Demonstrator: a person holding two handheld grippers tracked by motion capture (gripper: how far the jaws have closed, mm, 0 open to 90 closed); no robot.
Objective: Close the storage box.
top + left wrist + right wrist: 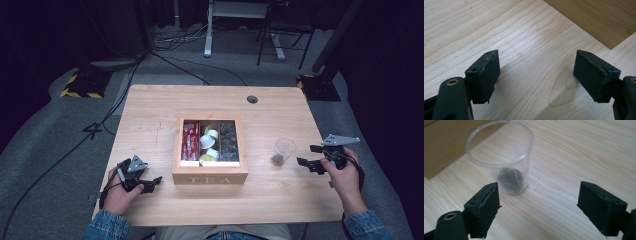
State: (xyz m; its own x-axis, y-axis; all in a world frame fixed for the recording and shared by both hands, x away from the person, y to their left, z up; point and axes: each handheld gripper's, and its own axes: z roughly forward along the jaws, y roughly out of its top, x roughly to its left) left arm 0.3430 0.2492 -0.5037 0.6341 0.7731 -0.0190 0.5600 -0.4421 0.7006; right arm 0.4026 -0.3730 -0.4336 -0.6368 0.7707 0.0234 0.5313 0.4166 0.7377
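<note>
I hold my left claw (148, 184) low over the pale wooden counter (150, 110), its jaws spread wide with only bare wood grain between them. It points toward the near left corner of the wooden tea box (210, 176), just beside that corner and not touching; in the left claw view the box's darker side (596, 18) crosses the upper right. My right claw (307, 156) is also wide, gripping nothing, and faces a clear plastic cup (283, 151) that stands upright on the counter right of the box. In the right claw view the cup (506, 157) sits just ahead of my left jaw, apart from both. Something small and dark lies at its bottom (510, 178); through the plastic I can't quite tell what it is. The box is open-topped, with red packets (190, 141), white and yellowish pods (209, 142), and dark pieces (229, 142) in three compartments.
</note>
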